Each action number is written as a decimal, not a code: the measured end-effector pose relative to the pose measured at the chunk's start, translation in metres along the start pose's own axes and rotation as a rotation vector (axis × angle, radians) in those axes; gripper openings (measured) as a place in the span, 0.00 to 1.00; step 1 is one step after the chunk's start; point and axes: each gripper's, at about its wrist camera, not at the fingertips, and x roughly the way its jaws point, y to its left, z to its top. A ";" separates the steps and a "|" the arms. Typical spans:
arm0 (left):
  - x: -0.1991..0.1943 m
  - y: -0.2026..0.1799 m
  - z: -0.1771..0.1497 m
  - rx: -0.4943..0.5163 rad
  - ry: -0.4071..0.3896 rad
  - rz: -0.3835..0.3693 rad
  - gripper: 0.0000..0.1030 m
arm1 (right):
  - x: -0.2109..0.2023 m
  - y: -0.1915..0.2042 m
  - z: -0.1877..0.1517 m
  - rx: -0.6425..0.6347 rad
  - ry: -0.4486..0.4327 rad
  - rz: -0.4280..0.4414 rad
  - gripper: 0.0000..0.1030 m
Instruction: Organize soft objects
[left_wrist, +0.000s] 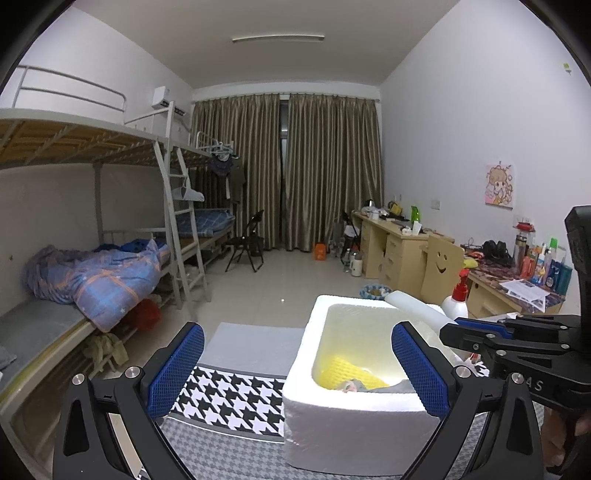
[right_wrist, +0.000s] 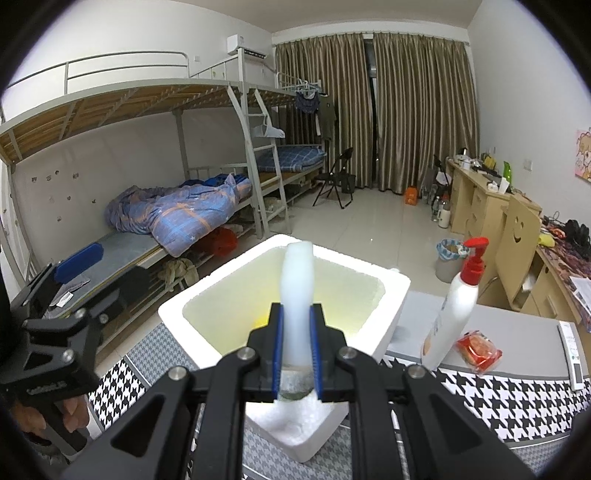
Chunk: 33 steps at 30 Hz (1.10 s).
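**A:** Looking at the right gripper (right_wrist: 296, 347) first: its blue pads are pinched in close on a pale, translucent white foam roll (right_wrist: 296, 295), gripped near its lower end so most of it sticks out ahead over the open white styrofoam box (right_wrist: 389, 291). The left gripper (left_wrist: 297, 373) is spread as wide as it goes, nothing between the jaws, hanging just in front of the box's near wall.

**B:** How's that roll going to handle, you reckon?

**A:** My guess is super light and squishy. The pads seem to dent it a bit where they bite. Not fragile, not slippery against the textured pads, but floppy, so holding it low like this lets the far end wobble. Nearer the middle would be steadier, I'd say.

**B:** Where's the box sitting?

**A:** On the black-and-white houndstooth tablecloth (right_wrist: 517, 402), towards the tabletop's left edge as the right camera sees it. A white pump bottle with a red top (right_wrist: 456, 306) and a small red snack packet (right_wrist: 479, 350) stand off to its right.

**B:** Do the two cameras differ much?

**A:** Yep. The left one looks down into the box and shows a yellow foam net (left_wrist: 343, 373) and something grey already at the bottom; the right view mostly hides that behind the roll. Only the right view shows the actual grip and the packet.
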 end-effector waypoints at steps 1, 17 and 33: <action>0.000 0.001 0.000 -0.001 0.001 0.002 0.99 | 0.001 0.001 0.000 -0.001 0.002 -0.002 0.16; 0.003 0.014 -0.005 -0.007 0.010 0.030 0.99 | 0.027 0.004 0.003 0.015 0.052 0.019 0.65; -0.003 0.011 -0.003 -0.005 0.003 0.014 0.99 | -0.004 -0.006 0.000 0.033 -0.020 0.021 0.82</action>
